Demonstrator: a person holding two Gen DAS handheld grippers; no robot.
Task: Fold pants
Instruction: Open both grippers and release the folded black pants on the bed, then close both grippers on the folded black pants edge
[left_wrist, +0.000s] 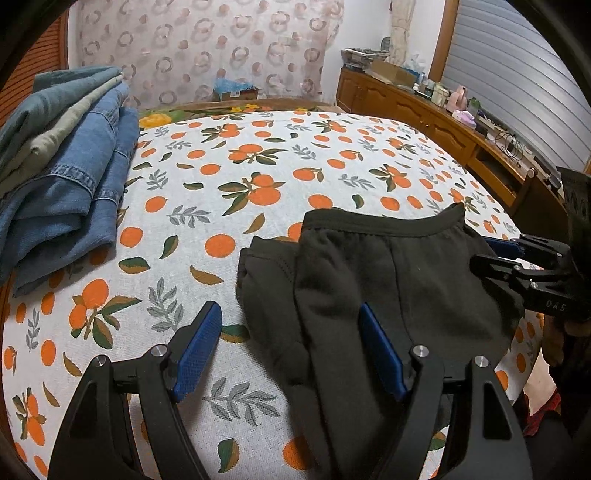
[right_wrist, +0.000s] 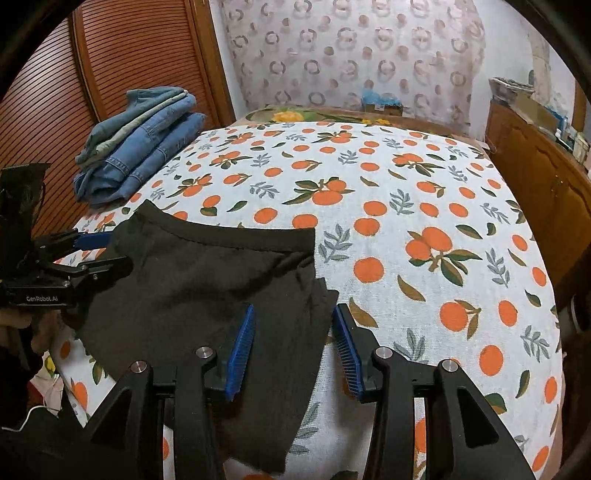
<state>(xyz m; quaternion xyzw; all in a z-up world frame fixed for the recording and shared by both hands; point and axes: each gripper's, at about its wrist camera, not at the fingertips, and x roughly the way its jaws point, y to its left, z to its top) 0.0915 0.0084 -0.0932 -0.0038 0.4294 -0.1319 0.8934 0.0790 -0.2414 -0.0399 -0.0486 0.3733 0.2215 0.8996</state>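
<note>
Black pants (left_wrist: 388, 266) (right_wrist: 203, 273) lie folded on the bed near its front edge, waistband on the far side. My left gripper (left_wrist: 290, 347) is open wide; the pants' left folded edge lies between its blue pads (left_wrist: 199, 350) and neither pad presses on the cloth. In the right wrist view the left gripper (right_wrist: 118, 251) straddles the pants' left corner. My right gripper (right_wrist: 293, 347) is also open, with the pants' right edge between its pads (right_wrist: 242, 347) and untouched. From the left wrist view, the right gripper (left_wrist: 482, 251) is at the pants' right side.
The bed (left_wrist: 258, 166) (right_wrist: 406, 184) has a white sheet printed with oranges. A stack of folded jeans (left_wrist: 66, 177) (right_wrist: 140, 147) sits at its far left. A cluttered wooden sideboard (left_wrist: 424, 110) (right_wrist: 535, 166) runs along the right; a louvred wooden door (right_wrist: 74, 92) stands left.
</note>
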